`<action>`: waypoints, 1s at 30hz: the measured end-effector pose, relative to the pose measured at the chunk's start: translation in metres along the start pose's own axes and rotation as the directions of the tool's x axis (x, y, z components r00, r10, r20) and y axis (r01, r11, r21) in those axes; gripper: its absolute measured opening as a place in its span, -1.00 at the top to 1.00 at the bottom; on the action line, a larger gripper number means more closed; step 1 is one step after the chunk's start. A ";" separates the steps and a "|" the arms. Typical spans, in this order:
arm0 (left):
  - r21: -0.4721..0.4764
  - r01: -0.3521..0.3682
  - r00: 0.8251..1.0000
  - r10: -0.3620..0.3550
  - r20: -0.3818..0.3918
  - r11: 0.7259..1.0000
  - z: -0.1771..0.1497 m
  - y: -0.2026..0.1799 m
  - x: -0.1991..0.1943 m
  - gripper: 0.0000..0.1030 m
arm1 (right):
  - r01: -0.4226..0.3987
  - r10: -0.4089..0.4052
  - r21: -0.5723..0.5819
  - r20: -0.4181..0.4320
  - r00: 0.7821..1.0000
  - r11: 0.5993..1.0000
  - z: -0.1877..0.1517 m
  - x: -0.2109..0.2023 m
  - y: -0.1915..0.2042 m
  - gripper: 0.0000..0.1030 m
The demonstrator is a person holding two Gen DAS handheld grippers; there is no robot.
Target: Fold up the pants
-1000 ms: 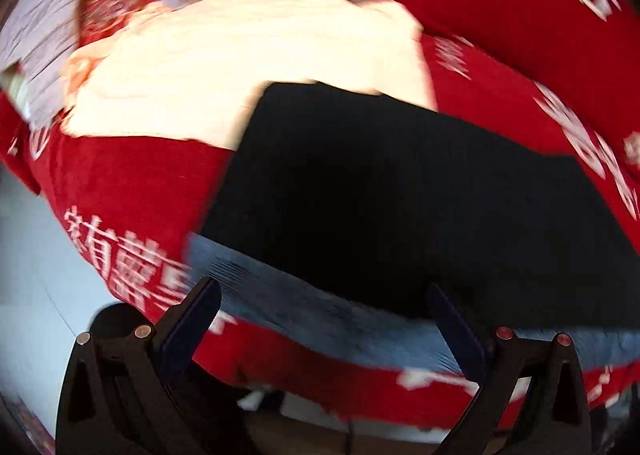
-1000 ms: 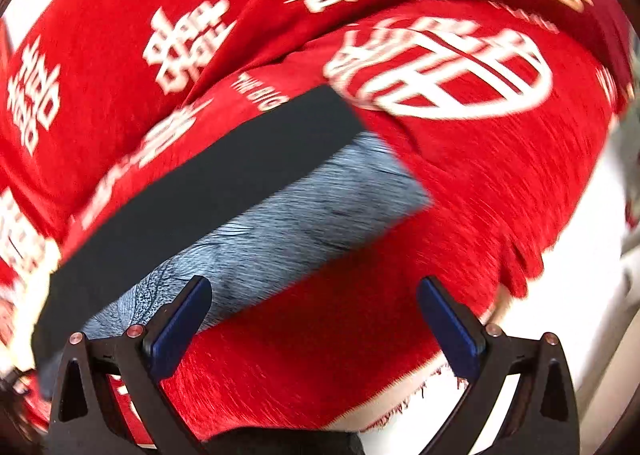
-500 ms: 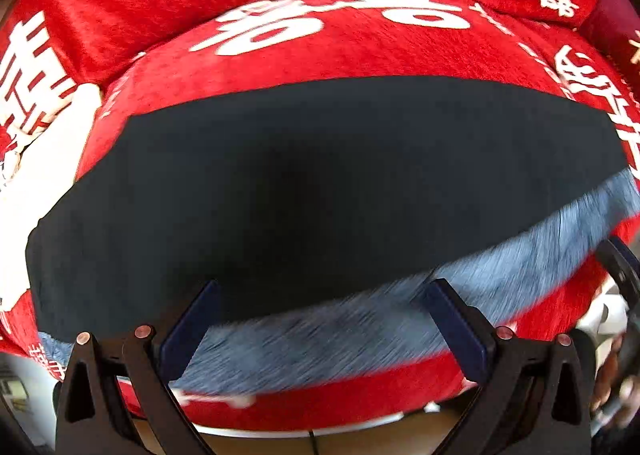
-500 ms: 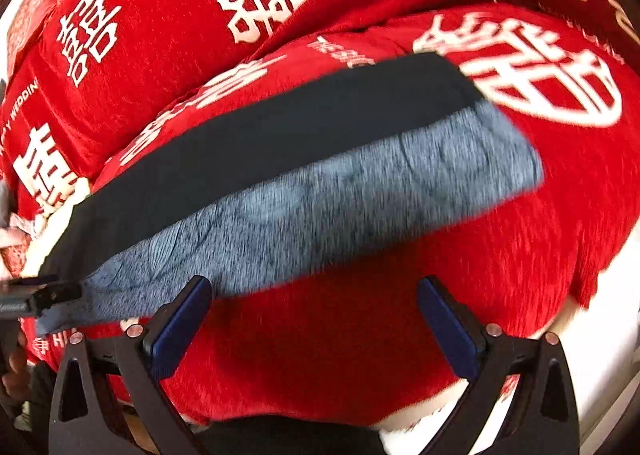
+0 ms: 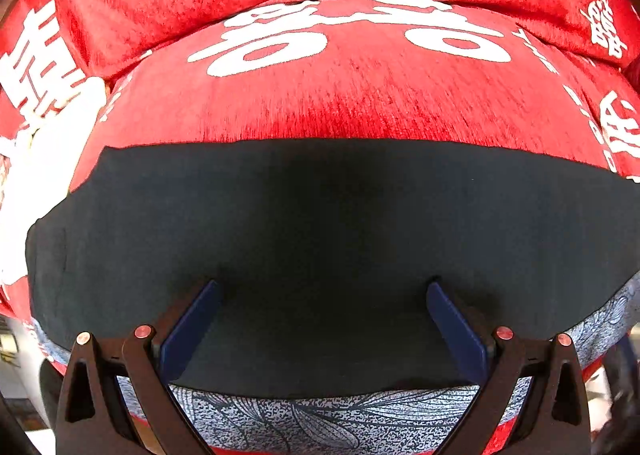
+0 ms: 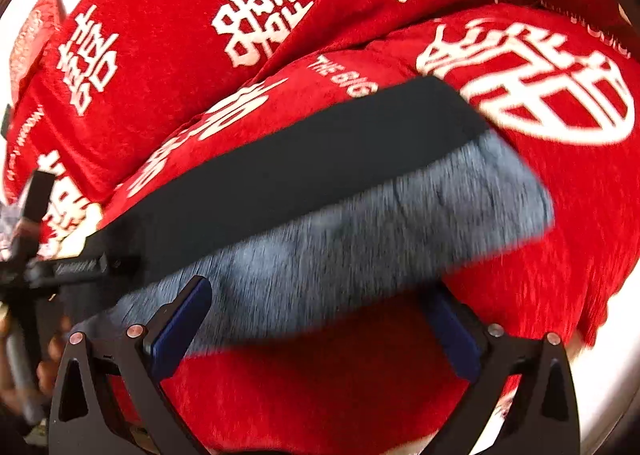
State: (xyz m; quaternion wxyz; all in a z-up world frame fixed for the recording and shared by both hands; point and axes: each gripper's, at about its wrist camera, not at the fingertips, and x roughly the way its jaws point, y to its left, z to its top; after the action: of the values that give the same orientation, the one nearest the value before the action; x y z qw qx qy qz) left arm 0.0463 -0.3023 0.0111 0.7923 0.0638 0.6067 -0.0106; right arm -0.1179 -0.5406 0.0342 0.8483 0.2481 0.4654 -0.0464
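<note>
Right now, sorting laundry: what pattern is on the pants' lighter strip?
Blue-grey leaf print on the strip of the dark folded pants, clearest in the left wrist view.

Black skeletal two-finger left gripper and matching right gripper — blue flat pads, copper-coloured round screws, triangular cut-outs.
</note>
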 end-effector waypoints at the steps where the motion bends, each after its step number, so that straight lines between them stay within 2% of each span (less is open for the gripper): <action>1: -0.006 0.007 1.000 -0.007 -0.001 1.000 0.001 0.001 0.001 -1.00 | 0.000 0.000 -0.008 0.005 1.000 1.000 -0.001 0.000 0.000 -1.00; 6: -0.001 0.020 1.000 -0.020 0.012 1.000 0.001 0.003 0.003 -1.00 | 0.050 -0.049 -0.069 0.019 0.999 0.996 0.017 0.014 0.013 -1.00; 13: 0.004 0.035 0.999 -0.035 0.022 0.999 0.002 0.005 0.004 -1.00 | 0.030 -0.027 -0.081 0.041 0.999 0.996 0.051 0.038 0.021 -1.00; 18: 0.006 0.051 0.998 -0.051 0.025 0.999 0.003 0.007 0.005 -1.00 | 0.007 -0.005 -0.044 0.045 0.999 0.999 0.049 0.034 0.018 -1.00; 22: -0.002 0.052 0.998 -0.052 0.035 0.999 0.002 0.007 0.005 -1.00 | 0.008 -0.003 -0.082 0.051 0.999 0.997 0.033 0.026 0.018 -1.00; 28: 0.003 0.056 0.998 -0.056 0.039 0.998 0.002 0.008 0.005 -1.00 | 0.061 -0.056 -0.085 0.065 0.996 0.994 0.062 0.047 0.025 -1.00; 29: 0.006 0.059 0.998 -0.059 0.035 0.998 0.003 0.008 0.005 -1.00 | 0.080 -0.075 -0.088 0.059 0.995 0.993 0.067 0.049 0.026 -0.87; 30: 0.010 0.061 0.998 -0.061 0.033 0.998 0.003 0.008 0.005 -1.00 | 0.108 -0.103 -0.093 0.054 0.993 0.990 0.071 0.048 0.028 -0.27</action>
State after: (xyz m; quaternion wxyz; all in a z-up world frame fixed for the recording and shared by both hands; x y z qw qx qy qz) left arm 0.0516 -0.2941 0.0074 0.8013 0.0489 0.5950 -0.0386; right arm -0.0276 -0.5422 0.0374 0.8667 0.1807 0.4588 -0.0749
